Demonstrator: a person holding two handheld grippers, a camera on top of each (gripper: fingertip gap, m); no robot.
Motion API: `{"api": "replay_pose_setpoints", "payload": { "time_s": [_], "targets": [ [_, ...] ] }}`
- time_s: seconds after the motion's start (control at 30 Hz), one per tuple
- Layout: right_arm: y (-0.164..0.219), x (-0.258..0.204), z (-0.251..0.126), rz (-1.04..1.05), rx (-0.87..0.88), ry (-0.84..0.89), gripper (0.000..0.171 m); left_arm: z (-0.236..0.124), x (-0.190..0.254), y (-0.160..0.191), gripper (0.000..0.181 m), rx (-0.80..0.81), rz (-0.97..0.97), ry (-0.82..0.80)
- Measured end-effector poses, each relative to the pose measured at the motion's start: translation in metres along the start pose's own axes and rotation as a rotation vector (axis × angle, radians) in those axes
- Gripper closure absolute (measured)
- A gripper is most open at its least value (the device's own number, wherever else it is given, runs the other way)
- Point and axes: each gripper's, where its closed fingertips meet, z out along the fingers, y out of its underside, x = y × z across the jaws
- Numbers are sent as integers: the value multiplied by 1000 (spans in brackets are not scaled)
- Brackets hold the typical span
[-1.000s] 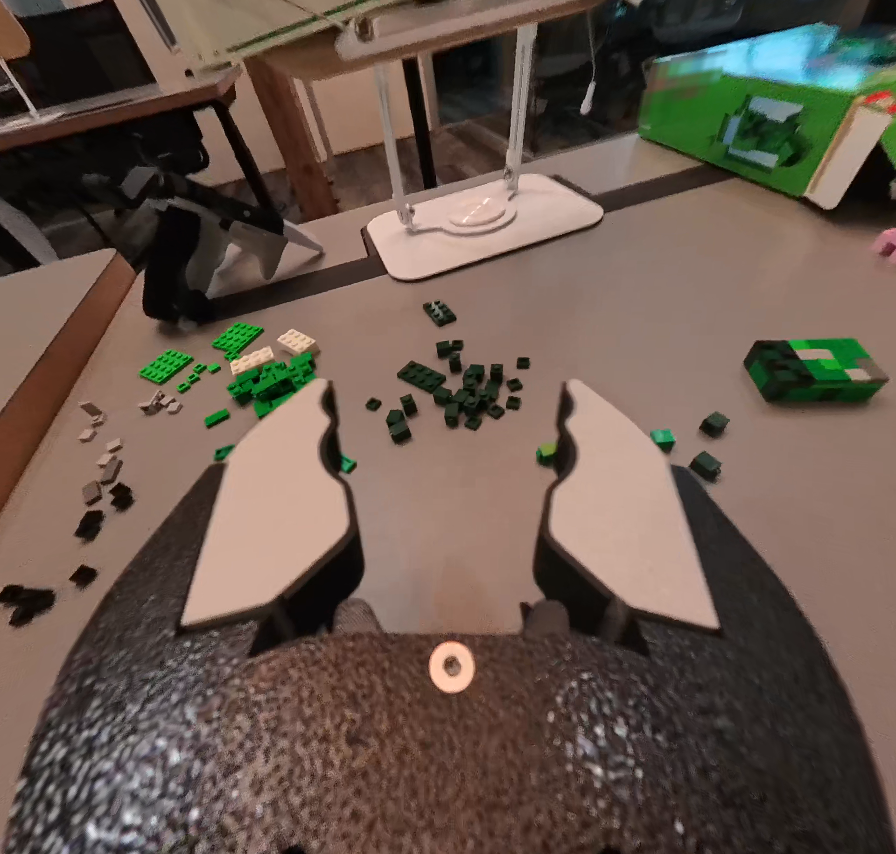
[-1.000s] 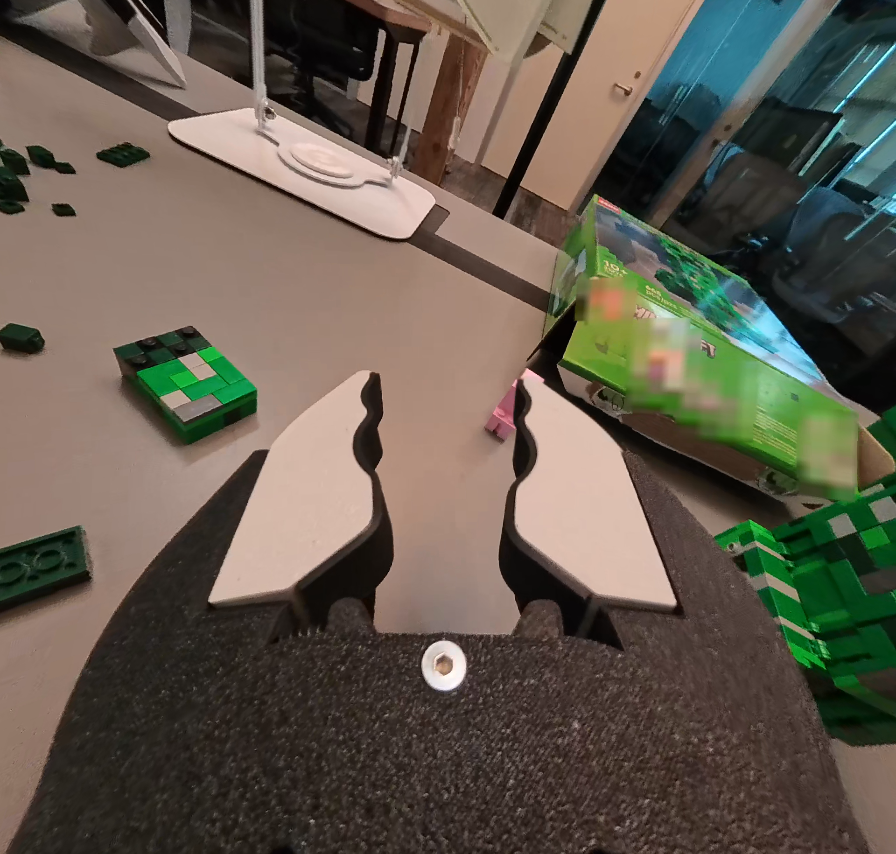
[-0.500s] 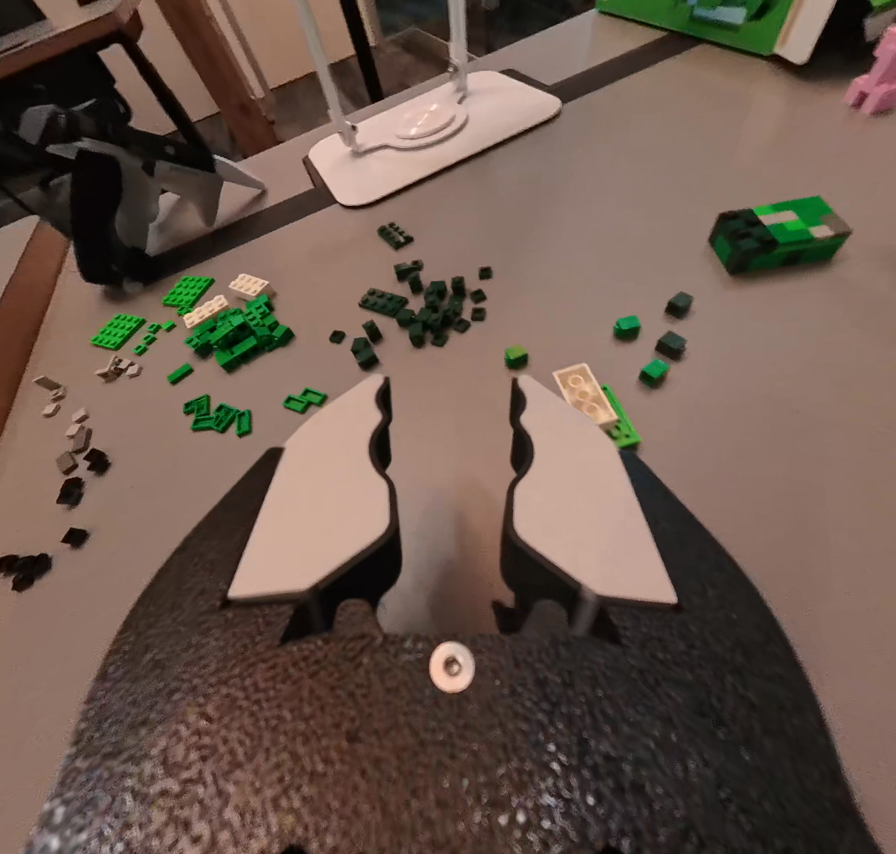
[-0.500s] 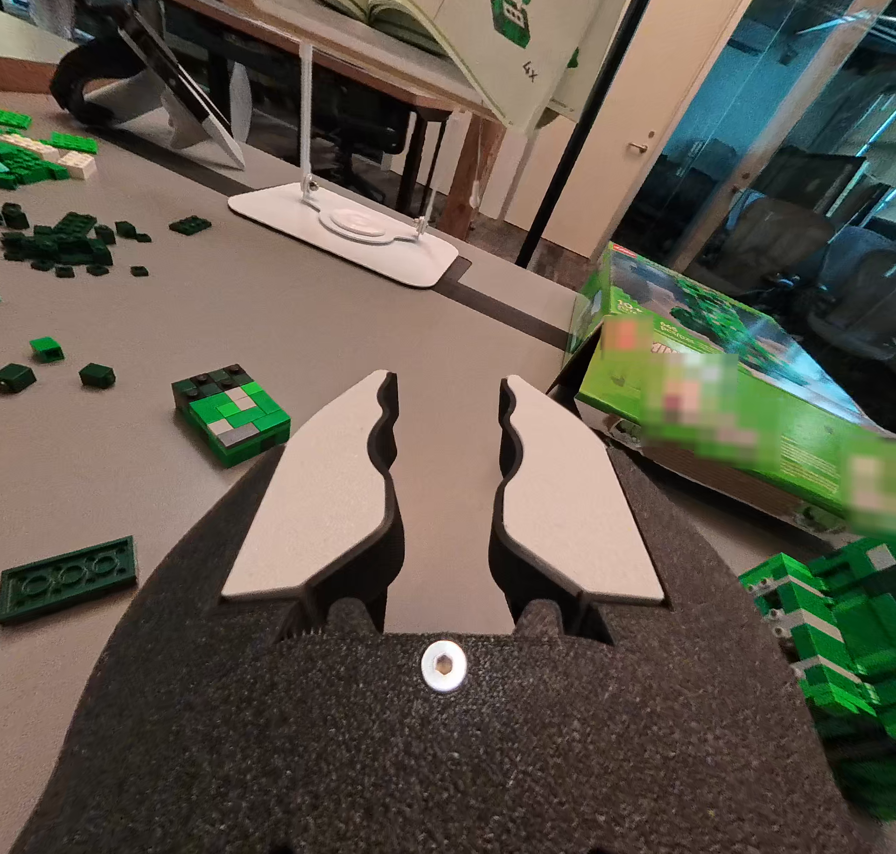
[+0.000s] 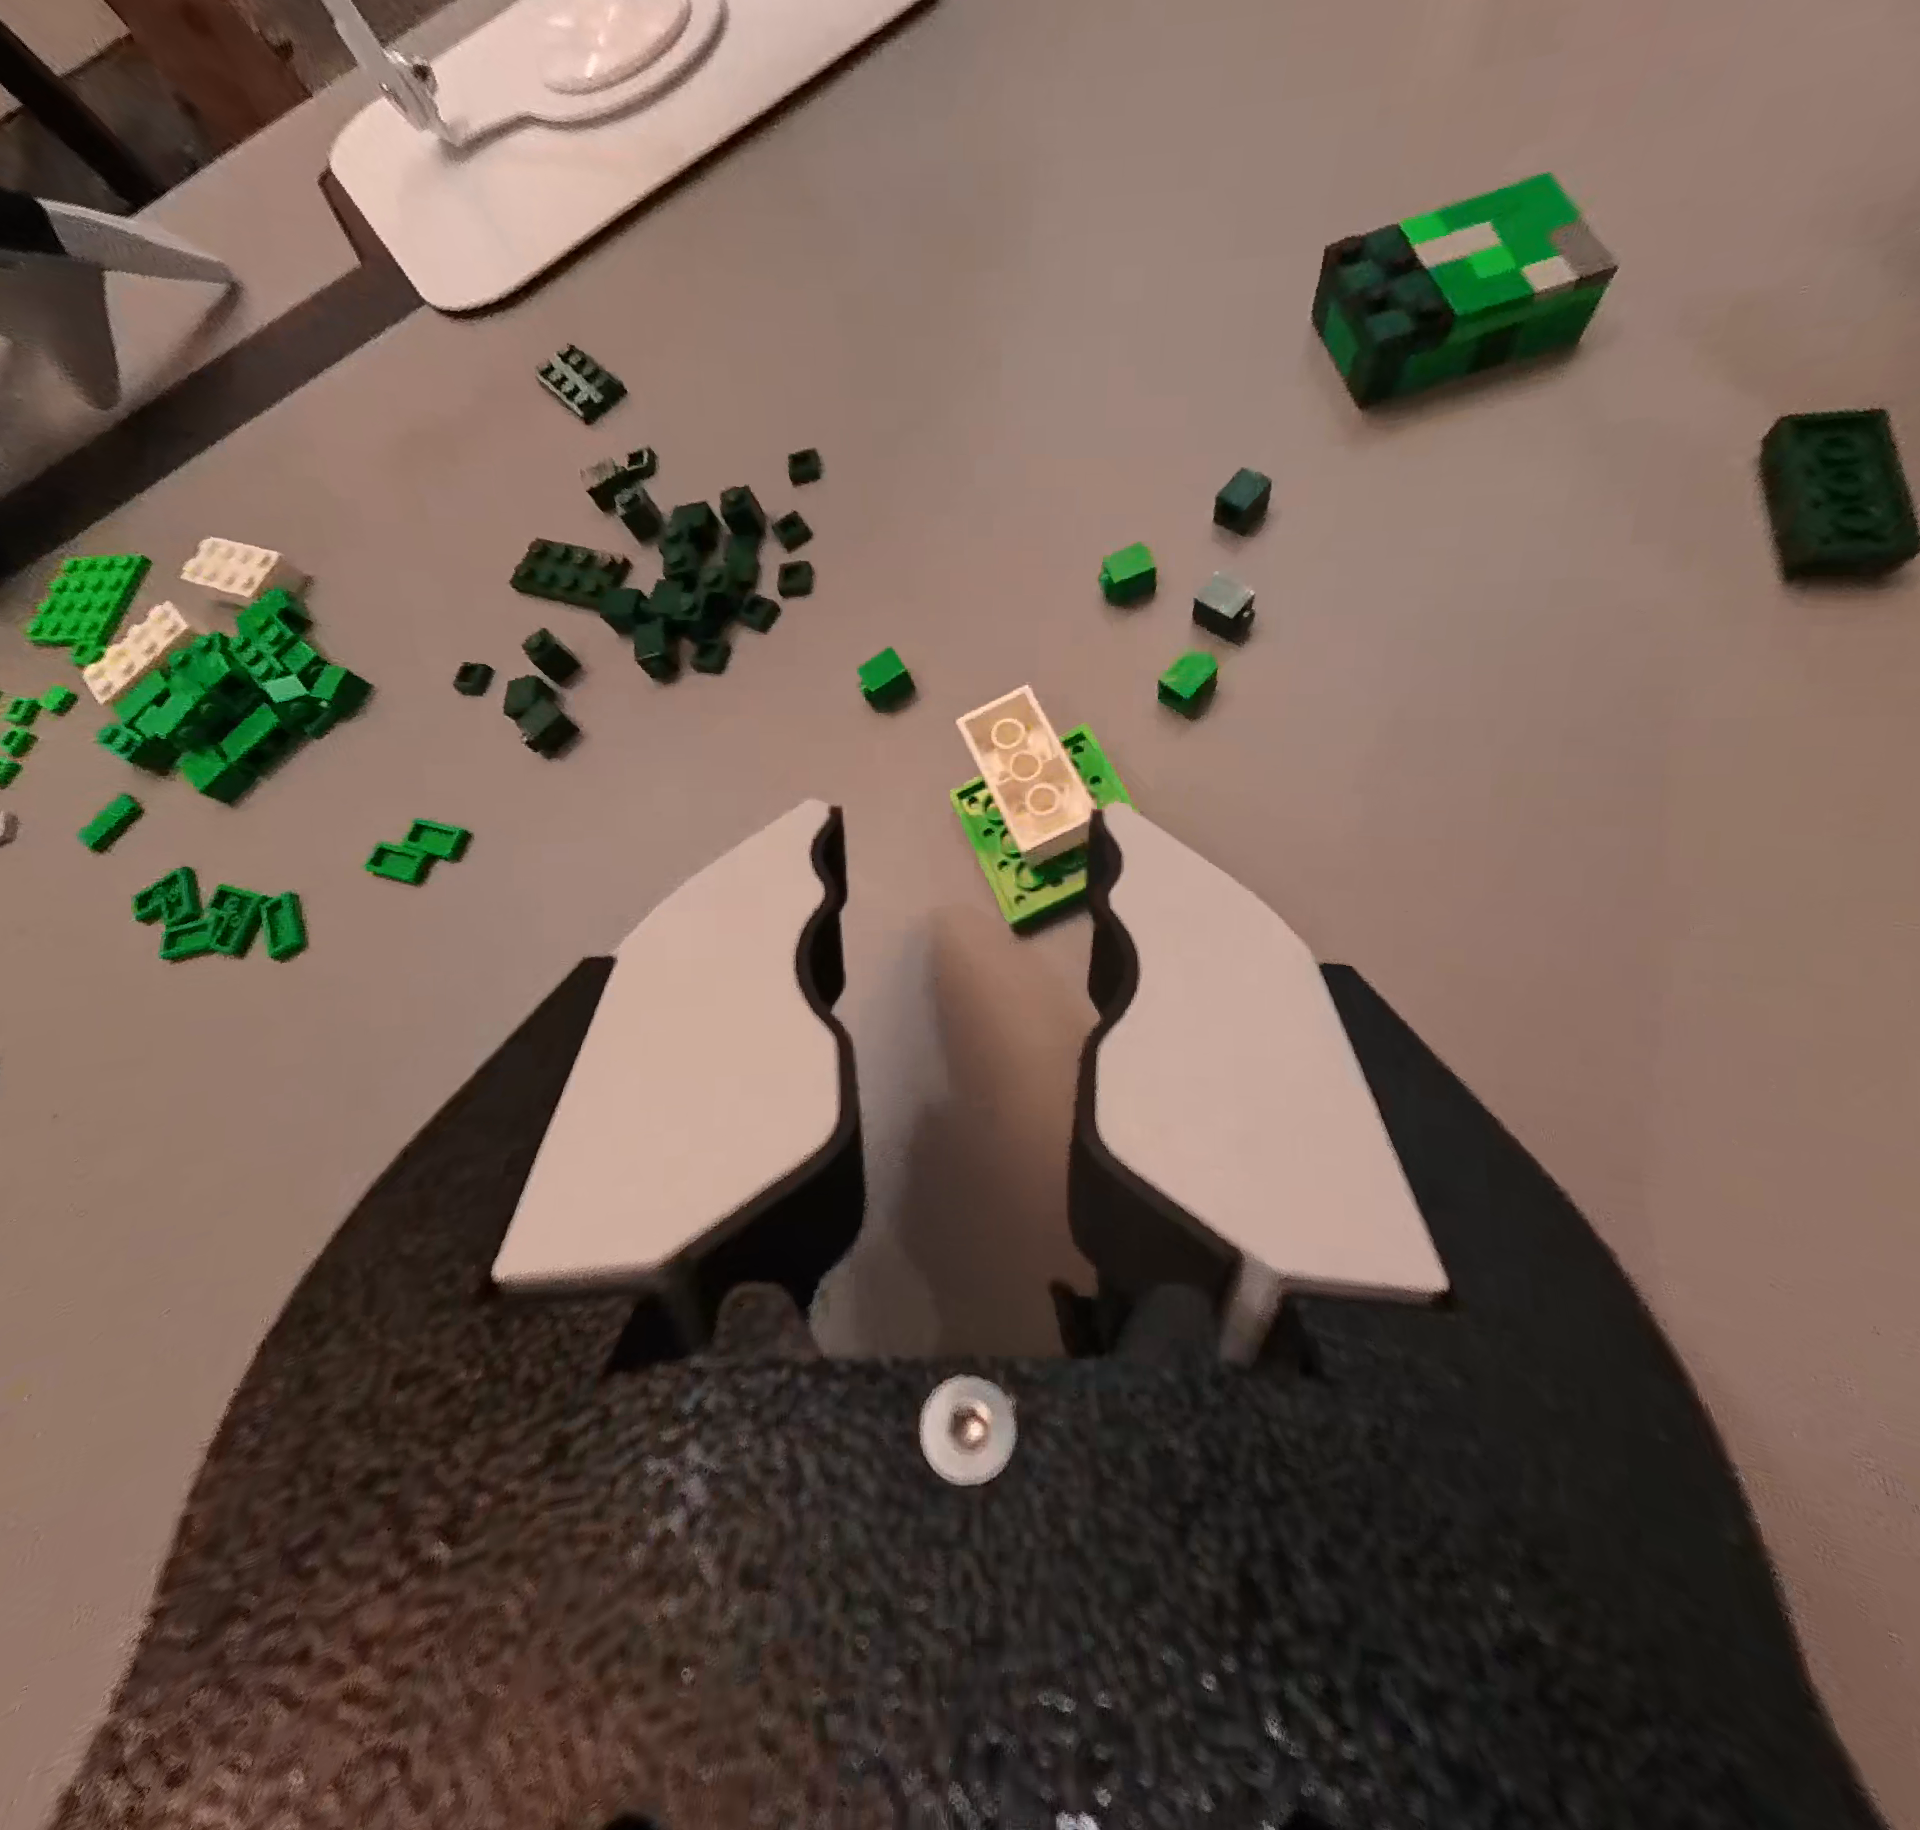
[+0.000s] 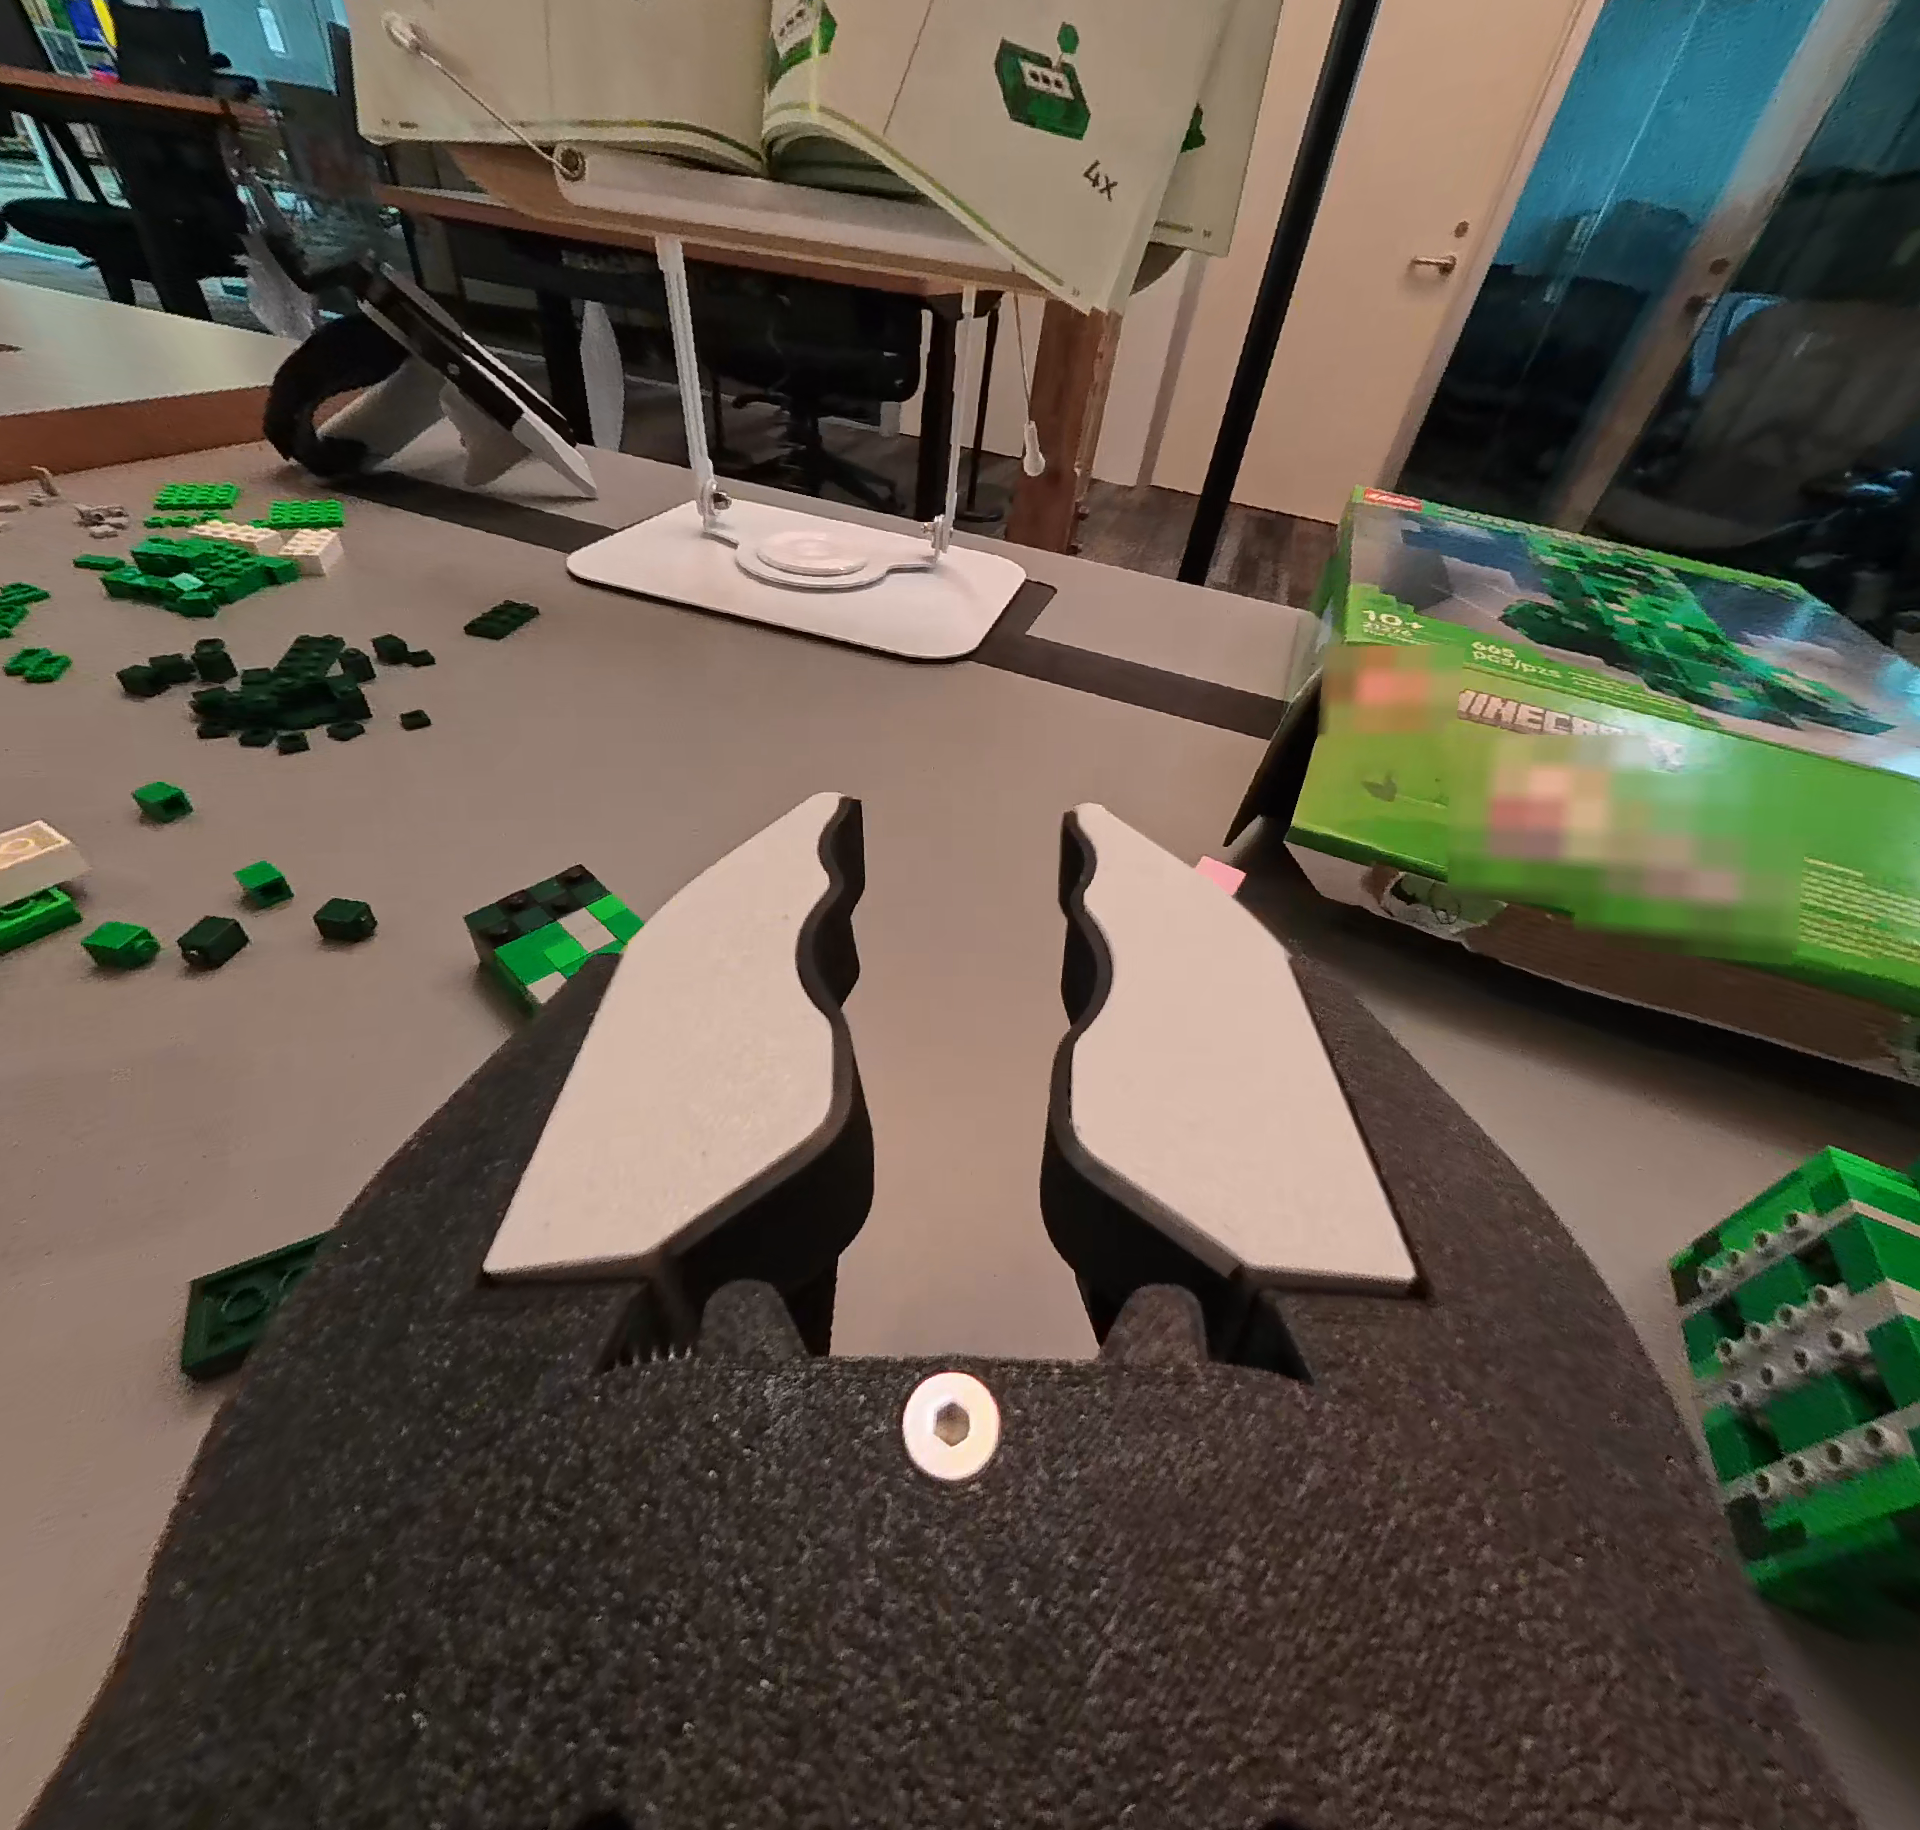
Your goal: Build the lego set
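My left gripper (image 5: 966,824) is open and empty above the grey table. Just ahead of its right fingertip, a white brick (image 5: 1029,772) lies on a bright green plate (image 5: 1023,876). A small green built block (image 5: 1460,289) sits at the far right, with a dark green plate (image 5: 1839,507) beside it. My right gripper (image 6: 961,814) is open and empty over bare table. The same built block (image 6: 551,933) shows just left of its left finger. A larger green build (image 6: 1818,1385) stands at the right edge.
Piles of dark green bricks (image 5: 686,575) and bright green bricks (image 5: 223,705) lie to the left. A white book stand (image 6: 800,575) holds an open instruction booklet (image 6: 790,45) at the back. The green set box (image 6: 1621,772) lies at the right. A dark green plate (image 6: 244,1302) lies near the right gripper. Left tips to right tips: about 25 cm. Between my right fingertips and the small green built block (image 5: 1460,289) there is roughly 11 cm. The right camera catches it too, in the right wrist view (image 6: 524,948). The right tips stand about 12 cm off the dark green plate (image 5: 1839,507). It is also in sight in the right wrist view (image 6: 249,1288). The left gripper is farther from the larger green build (image 6: 1818,1385), some 40 cm, than the right, some 15 cm.
The left gripper has tilted down and moved forward, so the white brick on the green plate now lies at its right fingertip. The right view has swung left and up, and its jaws narrowed slightly.
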Motion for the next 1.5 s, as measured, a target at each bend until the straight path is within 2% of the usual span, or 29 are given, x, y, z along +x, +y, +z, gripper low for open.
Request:
{"api": "replay_pose_setpoints", "payload": {
  "time_s": [0.2, 0.3, 0.4, 0.5, 0.57, 0.7, 0.9, 1.13, 1.33, 1.5],
  "targets": [
    [1, -3, 1, 20, -9, -21, 136, -4, 13, 16, 136, -108, 25, 33],
    [0, -5, 2, 25, -9, -30, 137, -3, 18, 17, 134, -113, -6, 68],
    [0, -7, 2, 19, -11, -36, 137, -2, 24, 20, 121, -131, -28, 114],
    [0, -9, 2, 16, -10, -45, 137, -5, 44, 14, 120, -97, -61, 259],
    [0, -9, 2, 11, -12, -46, 137, -7, 45, 7, 123, -52, -52, 281],
    [1, -11, 2, 4, -14, -51, 137, -4, 22, -6, 126, 30, 128, 195],
    [1, -12, 3, 1, -16, -54, 138, 13, 10, -17, 134, 63, 347, 232],
    [1, -11, 3, 10, -17, -58, 138, 17, 13, -20, 130, 60, 247, 434],
    [2, -13, 4, 1, -28, -65, 138, 18, 21, -15, 131, 55, 260, 528],
    [2, -13, 4, 1, -28, -67, 138, 23, 18, -6, 132, 18, 279, 526]
  ]
}}
